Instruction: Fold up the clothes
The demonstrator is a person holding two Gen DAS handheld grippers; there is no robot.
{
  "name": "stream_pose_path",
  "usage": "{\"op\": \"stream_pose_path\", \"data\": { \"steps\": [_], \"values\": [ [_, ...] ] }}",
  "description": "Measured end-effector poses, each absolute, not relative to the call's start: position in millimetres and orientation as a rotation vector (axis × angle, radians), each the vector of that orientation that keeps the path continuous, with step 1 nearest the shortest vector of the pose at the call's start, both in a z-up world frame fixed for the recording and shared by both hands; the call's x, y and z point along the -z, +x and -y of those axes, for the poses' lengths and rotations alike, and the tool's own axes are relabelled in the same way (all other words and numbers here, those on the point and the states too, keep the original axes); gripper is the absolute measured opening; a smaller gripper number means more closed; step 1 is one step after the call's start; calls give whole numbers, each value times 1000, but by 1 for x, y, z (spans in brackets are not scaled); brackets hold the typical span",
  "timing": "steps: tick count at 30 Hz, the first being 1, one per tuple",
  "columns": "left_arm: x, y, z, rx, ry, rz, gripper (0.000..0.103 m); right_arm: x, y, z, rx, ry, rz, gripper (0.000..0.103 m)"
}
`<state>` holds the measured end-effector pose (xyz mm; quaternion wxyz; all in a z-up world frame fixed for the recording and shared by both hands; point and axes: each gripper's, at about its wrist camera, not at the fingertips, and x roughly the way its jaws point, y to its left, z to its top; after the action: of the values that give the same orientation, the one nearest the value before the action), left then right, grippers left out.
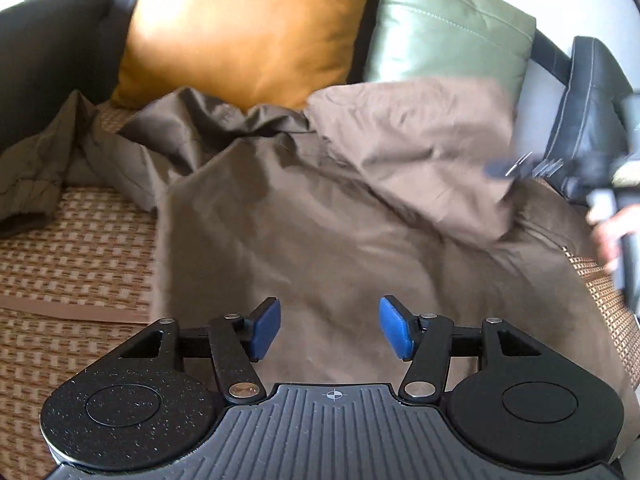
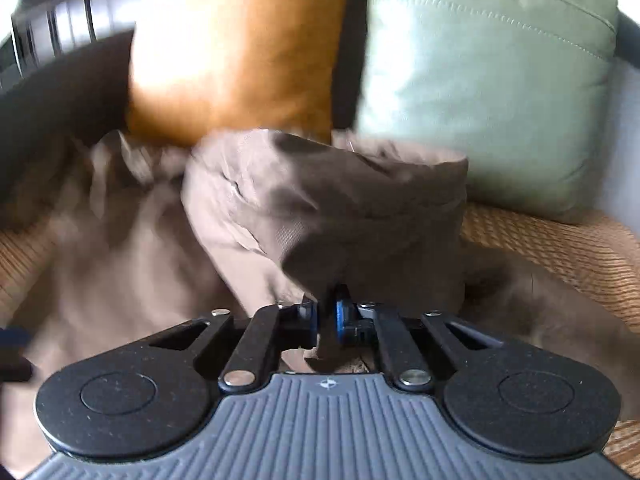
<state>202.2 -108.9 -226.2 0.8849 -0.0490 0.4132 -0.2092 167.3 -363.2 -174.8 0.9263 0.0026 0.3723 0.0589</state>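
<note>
Over the near middle of the woven seat mat (image 1: 68, 240), the left gripper (image 1: 330, 330) is held pointing downward at a slant, its blue pads (image 1: 266, 330) parted with nothing between them; flat brown cloth lies beneath the gap. Toward the mat's right edge, the right gripper (image 2: 326, 322) is angled downward likewise, and its jaws are pinched tight on a fold of the brown garment (image 1: 320, 232), which is lifted into a loose, hanging bunch in front of the camera. From the left wrist view, that gripper is seen blurred at the right, with a hand (image 1: 612, 232) wrapped round its grey handle.

The garment is of thin, matte, wrinkled fabric. It is spread across most of the mat, with an elastic-cuffed sleeve (image 1: 28, 200) trailing off toward the left edge. The mat is of coarse basket weave in tan and brown, with a flat brown border strip. At the back edge, a smooth orange cushion (image 1: 248, 28) and a stitched pale green cushion (image 1: 452, 28) are propped side by side against a dark sofa (image 1: 44, 52).

Bare mat is left at the front left corner and along the right edge beneath the green cushion.
</note>
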Motion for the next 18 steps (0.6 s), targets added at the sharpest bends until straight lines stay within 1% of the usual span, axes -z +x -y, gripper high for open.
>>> {"op": "stream_pose_path", "data": {
  "steps": [3,5,7,9,13,14,15,16,17,18],
  "values": [
    [217,198,96,413,-137,-849,71,123,146,376,-190,115,-679,6],
    [210,193,87,401,-162,-829,73,95,128,381,-253,180,-654,2],
    [206,188,79,393,-182,-813,75,85,107,378,-328,202,-673,0],
    [205,186,78,391,-189,-818,75,95,91,371,-355,180,-713,0],
    [205,186,85,405,-159,-830,75,158,74,370,-334,182,-887,1],
    [205,187,87,409,-149,-826,75,167,72,374,-321,197,-902,4],
    [205,191,90,412,-142,-821,75,176,70,378,-308,213,-915,5],
    [205,194,93,415,-135,-815,75,178,67,384,-280,217,-887,9],
    [206,200,95,415,-138,-810,76,177,65,390,-259,222,-853,23],
    [207,207,98,412,-151,-803,76,174,67,395,-236,236,-822,32]
  ]
}}
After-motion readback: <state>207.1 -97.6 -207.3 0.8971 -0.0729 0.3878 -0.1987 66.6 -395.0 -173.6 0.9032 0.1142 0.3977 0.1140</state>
